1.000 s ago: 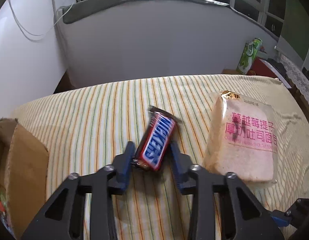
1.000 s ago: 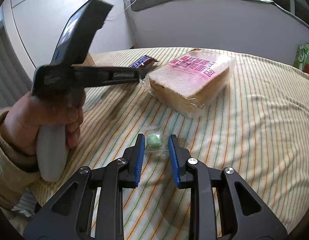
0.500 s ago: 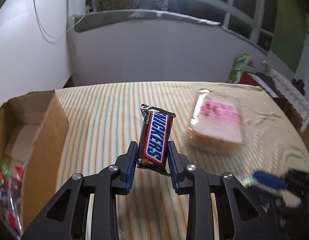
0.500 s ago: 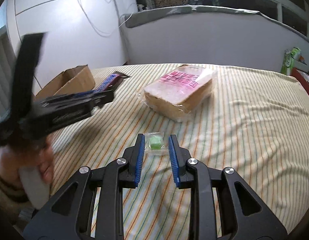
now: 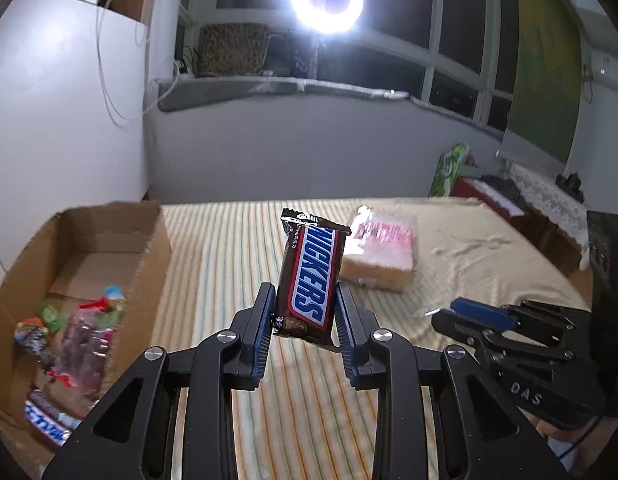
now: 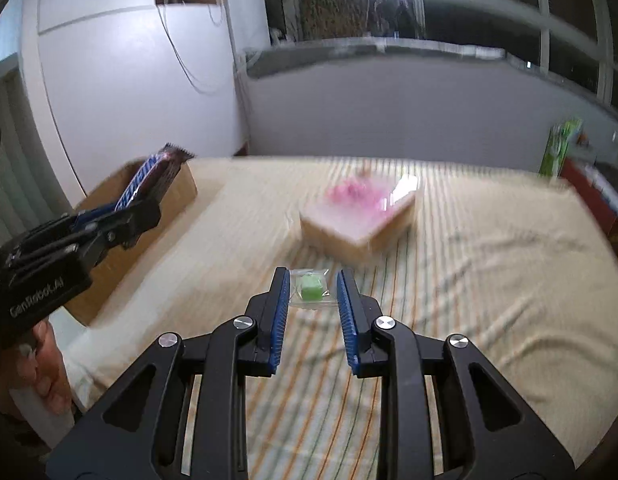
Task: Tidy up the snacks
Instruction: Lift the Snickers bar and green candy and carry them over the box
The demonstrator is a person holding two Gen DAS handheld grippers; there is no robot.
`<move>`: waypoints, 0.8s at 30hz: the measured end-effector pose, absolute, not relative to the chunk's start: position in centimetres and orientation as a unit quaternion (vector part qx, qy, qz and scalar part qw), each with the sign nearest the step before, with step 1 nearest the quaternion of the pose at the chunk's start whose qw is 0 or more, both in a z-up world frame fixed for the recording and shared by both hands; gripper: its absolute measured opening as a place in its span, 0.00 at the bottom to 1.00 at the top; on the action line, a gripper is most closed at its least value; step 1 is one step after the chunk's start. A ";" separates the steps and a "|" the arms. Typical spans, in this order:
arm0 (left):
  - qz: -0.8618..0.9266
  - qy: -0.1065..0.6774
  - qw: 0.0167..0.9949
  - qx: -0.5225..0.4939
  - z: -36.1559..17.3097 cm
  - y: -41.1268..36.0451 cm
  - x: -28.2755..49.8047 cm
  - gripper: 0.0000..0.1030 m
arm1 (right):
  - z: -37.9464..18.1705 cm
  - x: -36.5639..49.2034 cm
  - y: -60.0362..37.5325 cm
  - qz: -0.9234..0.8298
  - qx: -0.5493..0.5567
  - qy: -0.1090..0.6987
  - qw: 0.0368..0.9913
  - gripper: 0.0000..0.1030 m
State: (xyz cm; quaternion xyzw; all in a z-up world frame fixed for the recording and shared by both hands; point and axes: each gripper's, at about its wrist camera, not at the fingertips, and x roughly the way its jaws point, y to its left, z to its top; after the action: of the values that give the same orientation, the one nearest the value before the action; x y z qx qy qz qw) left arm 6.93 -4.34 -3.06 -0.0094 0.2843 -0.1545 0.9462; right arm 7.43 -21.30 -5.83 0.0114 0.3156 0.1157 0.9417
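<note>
Item one: Snickers bar (image 5: 307,280). We hold it in the left gripper (image 5: 305,320), jaws pinching the wrapper's lower end from both sides, so the bar stands nearly upright, clear of the striped cloth (image 5: 237,256). Gripping the bottom leaves the bar's length free ahead of the fingers; we judge this suits lowering it lengthwise into a container.

Item two: green candy (image 6: 311,287), in a clear square wrapper. We carry it in the right gripper (image 6: 311,292), blue pads pressed against the wrapper's side edges. It hangs flat between them, off the cloth. The sweet itself sits mid-wrapper, untouched by the pads, so only the film takes the squeeze.

Item three: cardboard box (image 5: 153,248), open-topped, at the left edge of the surface. It already holds assorted wrapped sweets (image 5: 81,320) and a second blue-lettered bar (image 5: 45,420). We take it as the collecting point, and the reason both grippers are raised with their loads.

Item four: bagged sliced bread (image 5: 383,256), pink print on top, lying flat on the cloth, well apart from the box. It is the one snack left on the cloth in view. Probably too wide for an easy one-gripper pinch, it is plausibly left for later.

Status: two items airborne, neither over the box yet.
</note>
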 end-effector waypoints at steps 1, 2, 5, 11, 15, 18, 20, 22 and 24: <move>-0.154 0.276 0.949 -0.012 -2.4 -4.2 6.3 0.27 | -4.3 7.0 -21.0 0.114 0.003 0.303 0.946 0.24; -0.155 0.268 0.951 -0.015 -1.5 -3.9 5.8 0.27 | -3.2 6.7 -20.8 0.113 -0.002 0.293 0.949 0.24; -0.155 0.241 0.958 -0.020 1.2 -3.0 4.9 0.27 | 0.5 5.3 -20.1 0.110 -0.020 0.260 0.959 0.24; -0.153 0.172 0.973 -0.020 7.0 -1.2 2.5 0.27 | 4.9 2.7 -18.5 0.111 -0.041 0.215 0.969 0.24; -0.148 0.156 0.976 -0.022 7.8 -0.3 1.4 0.27 | 5.5 1.7 -17.7 0.114 -0.046 0.210 0.970 0.24; -0.143 0.159 0.977 -0.024 7.3 0.3 1.0 0.27 | 5.1 1.6 -17.2 0.115 -0.049 0.214 0.969 0.24; -0.140 0.162 0.977 -0.023 6.8 0.6 0.8 0.27 | 4.6 1.6 -16.7 0.118 -0.050 0.220 0.967 0.24; -0.133 0.162 0.978 -0.020 6.4 1.1 0.6 0.27 | 4.2 1.9 -15.9 0.121 -0.052 0.225 0.965 0.24; -0.126 0.162 0.979 -0.018 6.1 1.8 0.3 0.27 | 3.8 2.2 -14.8 0.128 -0.056 0.231 0.963 0.24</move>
State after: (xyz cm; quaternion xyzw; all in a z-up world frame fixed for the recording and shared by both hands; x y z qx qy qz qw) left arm 0.26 1.84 6.09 -0.0179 0.1621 -0.1262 0.9785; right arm 2.21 -14.76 3.78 -0.0555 0.2308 0.1280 0.9630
